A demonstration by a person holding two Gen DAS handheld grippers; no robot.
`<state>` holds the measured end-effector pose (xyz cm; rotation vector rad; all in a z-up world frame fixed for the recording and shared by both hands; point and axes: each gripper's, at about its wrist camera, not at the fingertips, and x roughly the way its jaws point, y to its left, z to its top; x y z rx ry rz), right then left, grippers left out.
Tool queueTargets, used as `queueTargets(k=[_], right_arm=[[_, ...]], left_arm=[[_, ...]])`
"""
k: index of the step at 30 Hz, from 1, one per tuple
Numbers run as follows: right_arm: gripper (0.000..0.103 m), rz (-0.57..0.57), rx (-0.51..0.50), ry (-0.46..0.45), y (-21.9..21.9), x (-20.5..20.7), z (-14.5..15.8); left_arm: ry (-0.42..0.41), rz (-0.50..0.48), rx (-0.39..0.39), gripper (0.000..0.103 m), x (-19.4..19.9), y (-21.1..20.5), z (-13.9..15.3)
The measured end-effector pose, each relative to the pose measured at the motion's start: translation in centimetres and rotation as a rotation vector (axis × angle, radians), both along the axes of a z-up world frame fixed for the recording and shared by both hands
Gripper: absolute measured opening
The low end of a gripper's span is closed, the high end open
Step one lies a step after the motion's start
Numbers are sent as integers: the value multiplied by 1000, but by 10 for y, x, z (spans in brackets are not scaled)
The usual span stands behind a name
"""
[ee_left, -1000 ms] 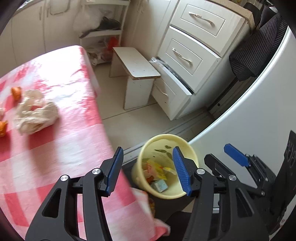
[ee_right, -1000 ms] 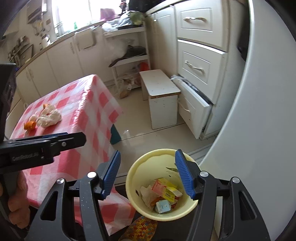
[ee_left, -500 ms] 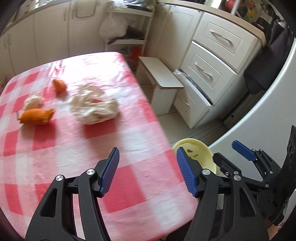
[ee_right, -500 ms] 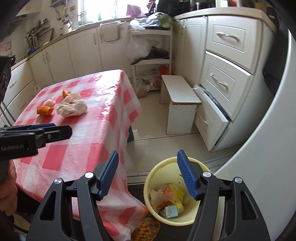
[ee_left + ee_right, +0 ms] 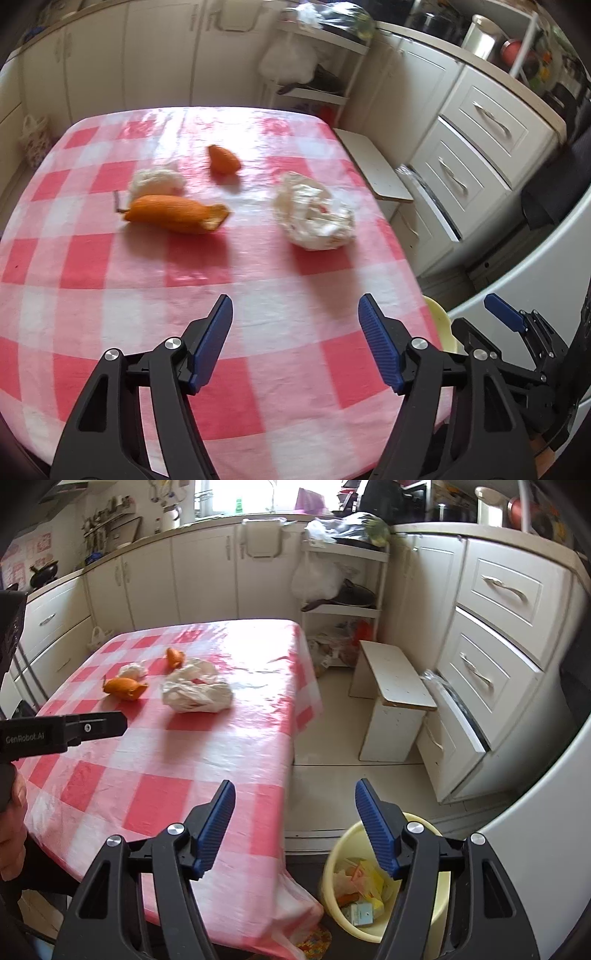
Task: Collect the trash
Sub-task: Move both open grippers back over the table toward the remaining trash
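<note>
Left wrist view: the left hand-held gripper (image 5: 295, 332) sat at the bottom of the frame over the near part of the surface (image 5: 258, 369), which carried a red-and-white checked cloth. Its jaws were opening, well apart, with nothing between them. The right hand-held gripper (image 5: 509, 321) showed at lower right, only partly in frame. Between the two, the rim of a yellow bin (image 5: 439, 325) showed just past the right edge of the surface.

At mid frame lay the trash. A crumpled white bag (image 5: 314, 218) lay right of centre. A large orange peel (image 5: 173, 214) lay left of centre, well apart from the bag. A white wad (image 5: 157, 181) lay just behind the large peel; contact could not be told. A small peel (image 5: 223, 159) lay farther back, near centre.

Right wrist view: the right hand-held gripper (image 5: 295, 819) sat at the bottom of the frame with jaws well apart and empty, over the surface's right edge and the floor. The bin (image 5: 436, 904) stood on the floor at lower right, beside the surface, and held wrappers and small cartons. The left hand-held gripper's body (image 5: 62, 729) reached in from the left edge, over the surface. A white stool (image 5: 395, 694) stood farther back at right, before the drawers.
</note>
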<state>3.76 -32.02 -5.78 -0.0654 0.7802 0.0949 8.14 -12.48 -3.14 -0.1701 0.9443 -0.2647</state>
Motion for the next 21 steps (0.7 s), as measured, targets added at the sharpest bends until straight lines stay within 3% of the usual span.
queueTargets(k=[21], right_arm=[[66, 108, -42, 5, 57, 15, -1]], left_arm=[[3, 131, -20, 75, 16, 66, -5]])
